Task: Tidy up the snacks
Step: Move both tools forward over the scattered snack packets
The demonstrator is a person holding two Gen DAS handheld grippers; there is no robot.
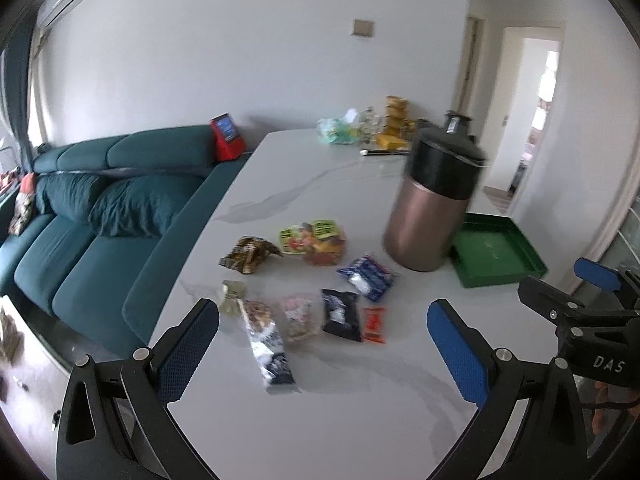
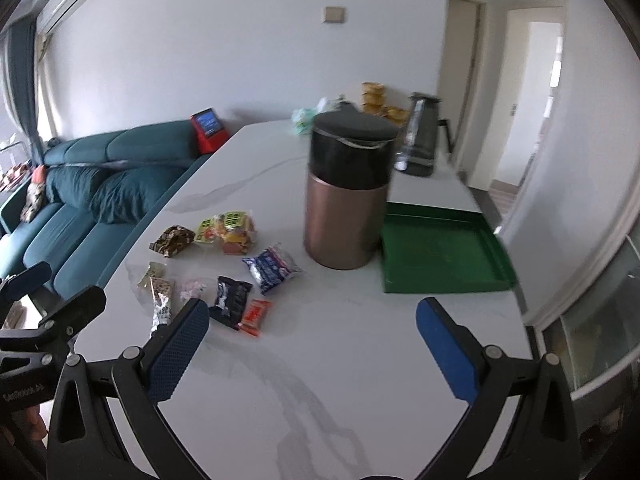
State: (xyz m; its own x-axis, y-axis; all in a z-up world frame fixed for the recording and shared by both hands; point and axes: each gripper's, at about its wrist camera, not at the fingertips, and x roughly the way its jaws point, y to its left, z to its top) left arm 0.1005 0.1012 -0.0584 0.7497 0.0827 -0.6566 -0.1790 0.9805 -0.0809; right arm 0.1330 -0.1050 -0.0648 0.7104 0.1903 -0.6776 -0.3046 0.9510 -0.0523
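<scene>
Several snack packets lie scattered on the white marble table (image 1: pixel 360 420): a long silver bar (image 1: pixel 266 346), a black packet (image 1: pixel 340 314), a small orange packet (image 1: pixel 374 324), a blue packet (image 1: pixel 368 276), a yellow-green bag (image 1: pixel 314 238) and a brown packet (image 1: pixel 250 254). An empty green tray (image 1: pixel 496 252) sits to the right (image 2: pixel 440 254). My left gripper (image 1: pixel 324 344) is open and empty above the snacks. My right gripper (image 2: pixel 312 340) is open and empty over bare table, right of the orange packet (image 2: pixel 254 316) and black packet (image 2: pixel 232 300).
A copper canister with a black lid (image 1: pixel 434 200) stands between the snacks and the tray (image 2: pixel 346 192). More packets and yellow boxes (image 1: pixel 394 124) sit at the table's far end beside a dark jug (image 2: pixel 420 136). A teal sofa (image 1: pixel 100 216) runs along the table's left side.
</scene>
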